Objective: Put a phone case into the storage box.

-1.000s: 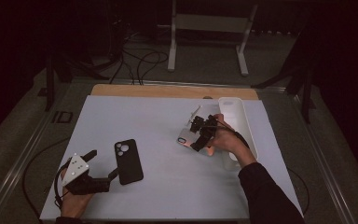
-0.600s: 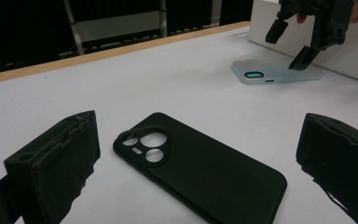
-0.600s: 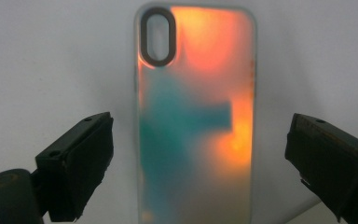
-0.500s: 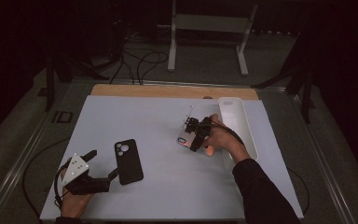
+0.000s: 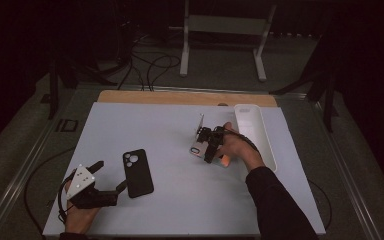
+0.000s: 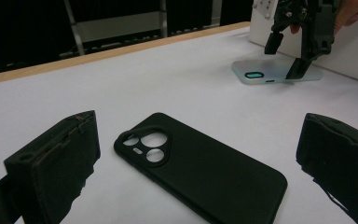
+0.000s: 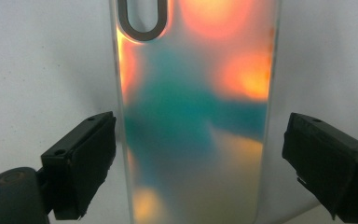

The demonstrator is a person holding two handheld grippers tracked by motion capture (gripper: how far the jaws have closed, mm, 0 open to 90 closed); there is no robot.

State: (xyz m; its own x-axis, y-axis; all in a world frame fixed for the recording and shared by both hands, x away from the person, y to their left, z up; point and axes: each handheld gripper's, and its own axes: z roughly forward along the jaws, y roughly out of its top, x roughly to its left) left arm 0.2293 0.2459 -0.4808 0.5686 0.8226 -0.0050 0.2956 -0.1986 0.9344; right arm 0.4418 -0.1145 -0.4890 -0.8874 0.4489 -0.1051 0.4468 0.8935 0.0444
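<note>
While my right gripper (image 5: 206, 146) hangs over the thin iridescent phone case with its oval camera cutout (image 7: 191, 112), the risk I see is a bad pinch: the case lies flat on the white table mat (image 5: 180, 125), so if I close too high the pads could skate over its glossy rim, and if I close off-centre it could pivot and slide toward the long white plastic tray (image 5: 255, 131) just behind my hand. This gripper is released, its jaws spread wider than the case, one on each long edge, neither touching as far as I can tell. My left gripper (image 5: 107, 181) is also spread wide and holds nothing; the matte black phone case with three round lens holes (image 6: 200, 170) lies flat between and just ahead of its jaws, untouched.
</note>
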